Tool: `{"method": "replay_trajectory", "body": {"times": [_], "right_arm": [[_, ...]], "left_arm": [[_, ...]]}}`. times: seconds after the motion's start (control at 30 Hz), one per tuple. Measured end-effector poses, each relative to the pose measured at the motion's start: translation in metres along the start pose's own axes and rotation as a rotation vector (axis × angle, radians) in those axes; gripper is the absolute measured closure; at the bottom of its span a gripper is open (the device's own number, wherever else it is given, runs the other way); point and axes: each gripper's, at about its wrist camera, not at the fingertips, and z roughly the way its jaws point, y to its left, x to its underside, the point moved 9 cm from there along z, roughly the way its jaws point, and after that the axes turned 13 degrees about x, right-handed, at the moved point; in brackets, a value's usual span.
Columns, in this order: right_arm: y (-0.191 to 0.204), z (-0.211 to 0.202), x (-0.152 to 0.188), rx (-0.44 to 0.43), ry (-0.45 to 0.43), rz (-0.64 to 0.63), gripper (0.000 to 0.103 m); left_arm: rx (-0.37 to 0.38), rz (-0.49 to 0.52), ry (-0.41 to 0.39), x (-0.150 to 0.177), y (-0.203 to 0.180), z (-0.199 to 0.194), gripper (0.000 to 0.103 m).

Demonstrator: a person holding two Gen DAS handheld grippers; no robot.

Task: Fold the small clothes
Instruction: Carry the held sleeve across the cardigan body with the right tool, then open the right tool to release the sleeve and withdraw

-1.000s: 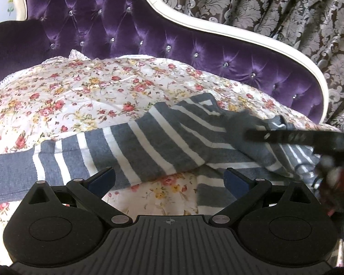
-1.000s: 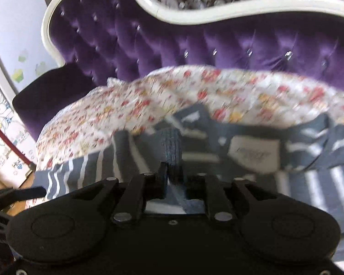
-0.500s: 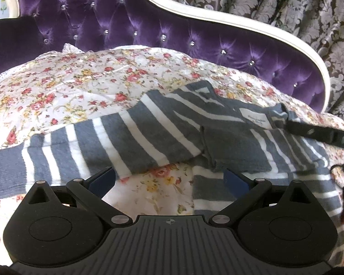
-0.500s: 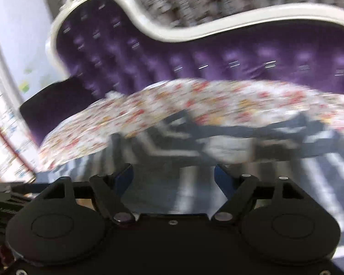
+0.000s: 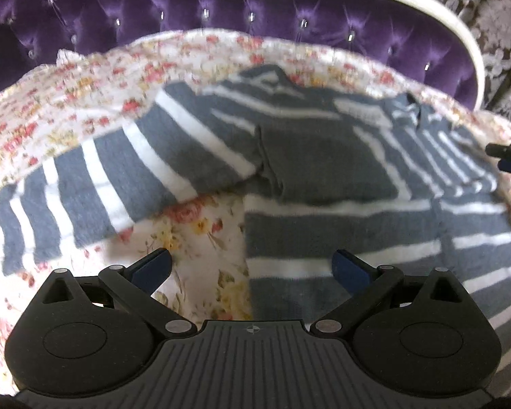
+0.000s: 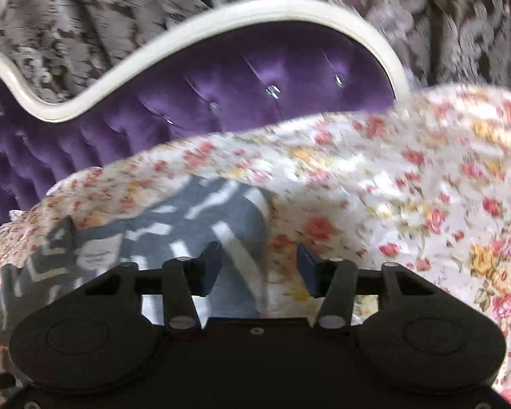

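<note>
Sweater [image 5: 289, 156] fabric is lying spread across the floral cover [image 5: 85, 78] of the purple sofa [image 5: 255, 20], with one sleeve already folded over the chest and the other sleeve [image 5: 85, 184] stretching out to the left in your left camera.

Your left gripper [image 5: 252, 267] is hovering with its fingers spread wide and pinching nothing, straddling the sweater's side edge where it is meeting the cover. Your right gripper [image 6: 259, 266] is closing, yet no fabric is sitting between its pads; it is pointing at the sweater's far edge beside bare cover.

If you are closing the right fingers there, you are risking a pinch of the floral cover along with the knit, and lifting that would be dragging the whole garment and undoing the folded sleeve. With the left fingers this wide over the edge, you are likely grabbing both layers or the cover too. Blur in the right view is suggesting fast movement, so you may be misjudging where the edge is.
</note>
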Motion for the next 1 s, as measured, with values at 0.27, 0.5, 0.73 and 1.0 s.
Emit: {"method": "replay_trajectory", "body": {"times": [0.27,0.5,0.73,1.0], "right_arm": [[0.01,0.01,0.011,0.001,0.033,-0.065,0.087],[-0.011,0.005,0.005,0.09,0.009,-0.065,0.093],[0.007,-0.015,0.005,-0.098,0.047,0.004,0.049],[0.01,-0.018,0.021,-0.107,0.107,-0.034,0.048]], "left_arm": [[-0.01,0.017,-0.018,0.002,-0.002,-0.001,0.001],[-0.013,0.02,-0.018,0.001,-0.002,-0.001,0.0],[-0.013,0.021,-0.027,0.001,-0.002,-0.001,0.0],[-0.011,0.023,-0.032,0.001,-0.001,-0.002,0.0]]}}
